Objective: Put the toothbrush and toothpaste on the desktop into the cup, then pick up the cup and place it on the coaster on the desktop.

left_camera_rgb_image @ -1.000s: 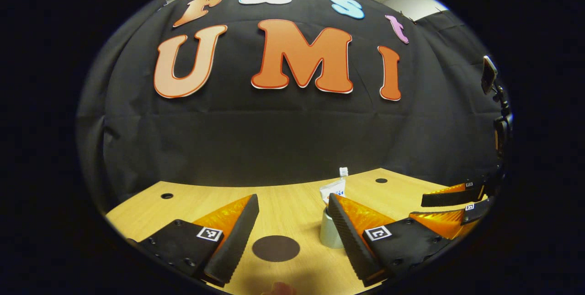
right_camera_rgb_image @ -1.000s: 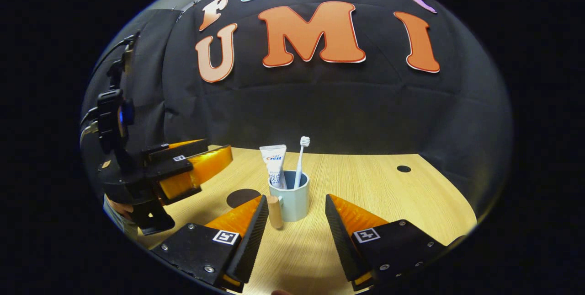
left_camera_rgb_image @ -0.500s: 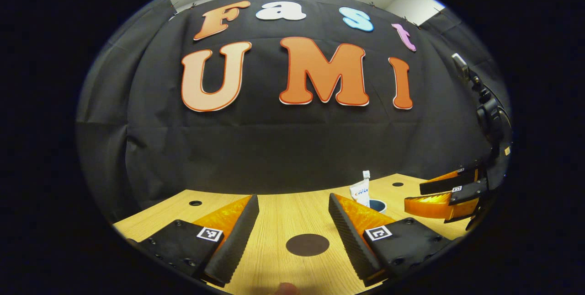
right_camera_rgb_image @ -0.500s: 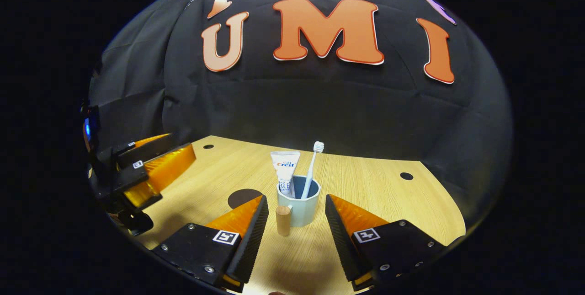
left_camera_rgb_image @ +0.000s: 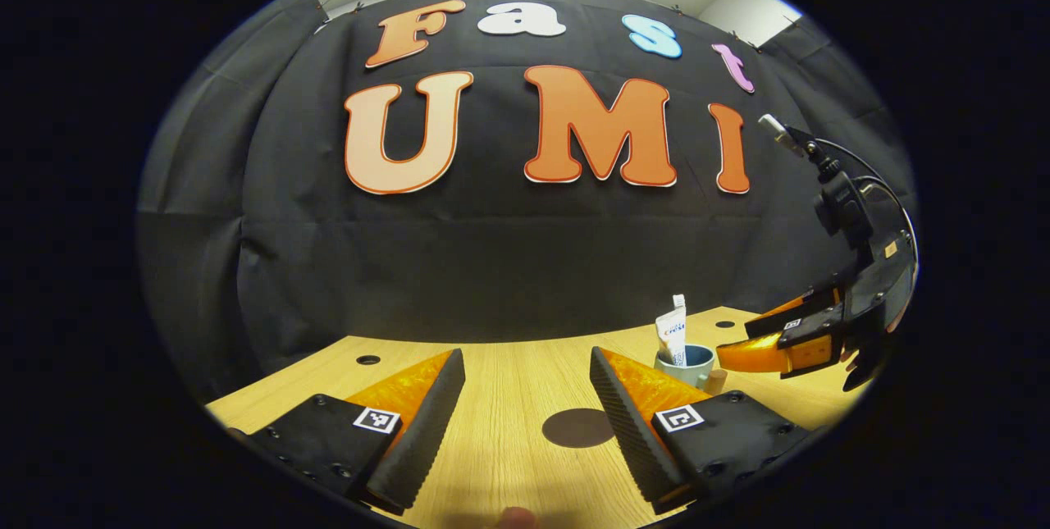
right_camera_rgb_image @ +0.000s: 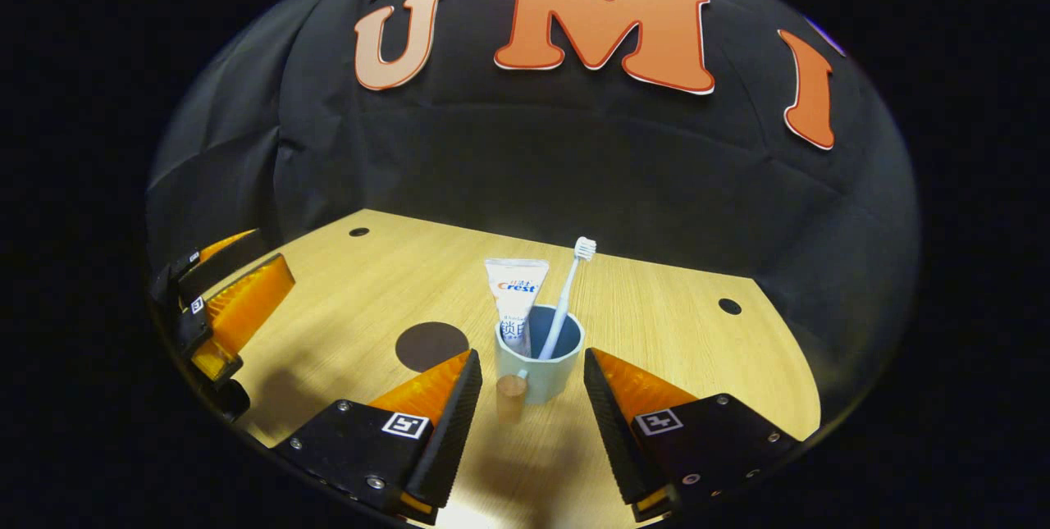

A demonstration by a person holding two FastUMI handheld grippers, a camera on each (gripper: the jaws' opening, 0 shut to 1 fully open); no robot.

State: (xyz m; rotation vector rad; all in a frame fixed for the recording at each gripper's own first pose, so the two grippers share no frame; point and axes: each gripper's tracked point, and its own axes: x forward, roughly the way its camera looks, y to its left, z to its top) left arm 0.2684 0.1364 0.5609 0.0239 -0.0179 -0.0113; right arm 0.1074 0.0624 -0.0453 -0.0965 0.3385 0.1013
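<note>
The table [right_camera_rgb_image: 656, 324] is carrying everything. You are holding the right tool [right_camera_rgb_image: 525, 402] apart just before the cup [right_camera_rgb_image: 541, 365], toothpaste [right_camera_rgb_image: 515, 299] and toothbrush [right_camera_rgb_image: 566, 299] standing inside. Your left tool [left_camera_rgb_image: 525, 406] is gaping apart near the coaster [left_camera_rgb_image: 578, 427], left of the cup.

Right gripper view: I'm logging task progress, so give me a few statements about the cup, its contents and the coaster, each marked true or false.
1. The toothbrush stands in the cup. True.
2. The toothpaste lies flat on the desktop. False: it stands in the cup.
3. The cup sits on the coaster. False: it stands beside it on the bare desktop.
4. The right tool is open. True.
5. The right tool is clamped on the cup. False: its fingers do not touch it.
</note>
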